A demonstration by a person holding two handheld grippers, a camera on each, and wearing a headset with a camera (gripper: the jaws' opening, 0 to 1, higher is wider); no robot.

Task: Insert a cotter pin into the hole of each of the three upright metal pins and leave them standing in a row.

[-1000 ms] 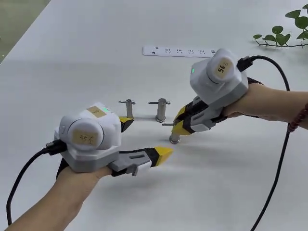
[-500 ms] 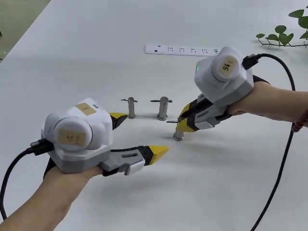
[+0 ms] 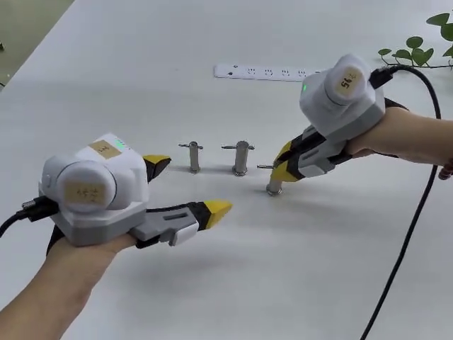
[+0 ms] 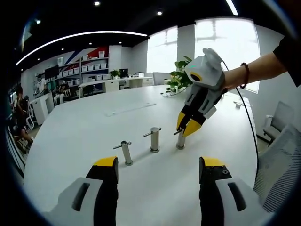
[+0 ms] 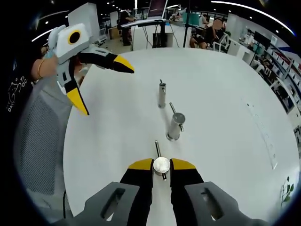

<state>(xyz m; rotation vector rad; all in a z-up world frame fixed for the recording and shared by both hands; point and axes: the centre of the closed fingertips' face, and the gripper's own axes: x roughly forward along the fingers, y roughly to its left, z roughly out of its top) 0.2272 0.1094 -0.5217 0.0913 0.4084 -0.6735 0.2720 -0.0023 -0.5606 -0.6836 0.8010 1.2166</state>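
Three upright metal pins stand on the white table, each with a cotter pin through its top. The left pin and the middle pin stand free. My right gripper is shut on the head of the right pin, which rests a little nearer me than the other two. My left gripper is open and holds nothing, in front of the left pin.
A white power strip lies at the back of the table. Green plant leaves hang over the far right corner. The right gripper's black cable trails down the right side.
The right gripper has shifted the right pin away from me and to the right, closer to the row's line. The left gripper has drawn back to the left, still open.
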